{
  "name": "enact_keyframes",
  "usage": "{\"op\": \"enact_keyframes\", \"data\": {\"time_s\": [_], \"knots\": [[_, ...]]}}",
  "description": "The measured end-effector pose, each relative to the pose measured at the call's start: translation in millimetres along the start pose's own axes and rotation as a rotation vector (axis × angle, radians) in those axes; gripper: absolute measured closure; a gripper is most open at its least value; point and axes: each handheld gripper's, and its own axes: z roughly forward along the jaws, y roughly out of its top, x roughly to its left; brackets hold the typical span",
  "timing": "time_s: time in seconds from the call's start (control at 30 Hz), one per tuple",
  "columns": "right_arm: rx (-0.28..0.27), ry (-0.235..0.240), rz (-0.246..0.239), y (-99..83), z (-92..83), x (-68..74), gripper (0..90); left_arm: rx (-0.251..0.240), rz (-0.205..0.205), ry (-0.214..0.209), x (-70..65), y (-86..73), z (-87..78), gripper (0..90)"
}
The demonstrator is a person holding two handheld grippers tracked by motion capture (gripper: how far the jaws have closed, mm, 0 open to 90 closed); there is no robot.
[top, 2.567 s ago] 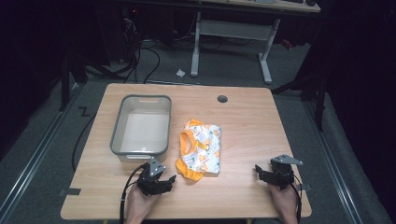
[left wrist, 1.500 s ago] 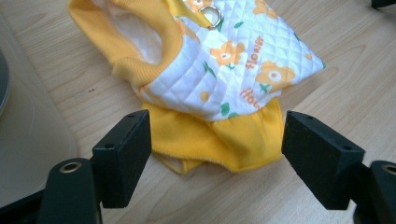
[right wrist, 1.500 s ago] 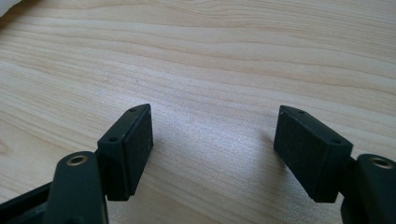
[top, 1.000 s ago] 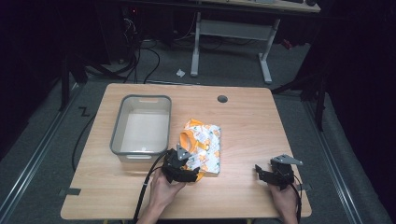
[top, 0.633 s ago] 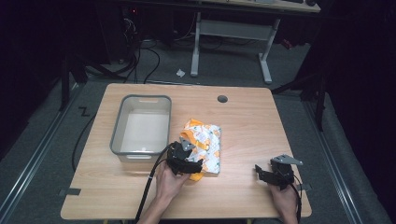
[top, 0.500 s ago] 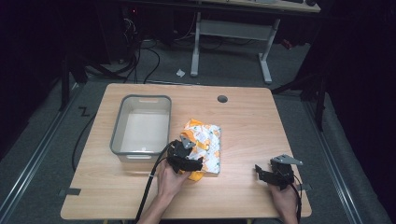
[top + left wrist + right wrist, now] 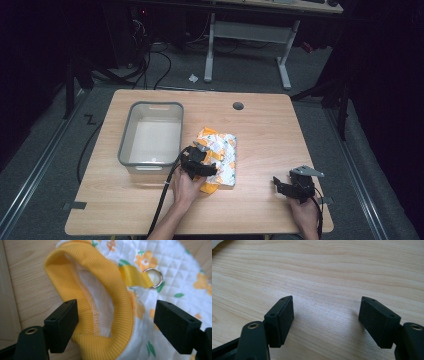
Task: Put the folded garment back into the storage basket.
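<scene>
A small quilted white garment [image 7: 223, 152] with orange flowers and a yellow ribbed collar [image 7: 100, 302] lies on the wooden table [image 7: 260, 125], just right of a grey bin [image 7: 151, 132]. A metal ring [image 7: 153, 277] hangs from a yellow strap on it. My left gripper [image 7: 200, 162] is open right over the garment, its jaws either side of the yellow collar without closing on it. Near the table's front right corner my right gripper [image 7: 292, 187] rests open over bare wood, with nothing between its jaws [image 7: 327, 322].
The grey bin holds nothing and stands at the table's left half. A round cable hole [image 7: 238, 106] sits near the far edge. Bare wood lies between the garment and my right gripper. Desk legs and cables are on the floor beyond.
My left gripper has moved from the table's front left forward and right onto the garment, ending with its open jaws around the yellow collar. The right gripper has stayed put.
</scene>
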Motion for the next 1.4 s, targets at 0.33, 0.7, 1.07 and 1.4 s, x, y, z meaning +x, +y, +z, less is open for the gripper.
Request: {"op": "enact_keyframes", "data": {"time_s": [0.33,0.7,1.07,1.4], "knots": [[0.0,0.001,0.0,0.0,0.0,0.2,28.6,0.019,-0.014,-0.011,3.4,-1.4,8.4,19.3],[0.0,0.001,0.0,0.0,0.0,0.2,28.7,0.003,0.038,-0.04,-3.2,-2.0,4.9,48.8],[0.0,0.001,0.0,0.0,0.0,0.2,28.6,-0.007,0.037,-0.097,-4.5,-1.9,3.4,68.9],[0.0,0.002,0.0,0.0,0.0,0.3,28.7,-0.036,0.035,-0.137,-3.7,0.1,-6.7,73.5]]}}
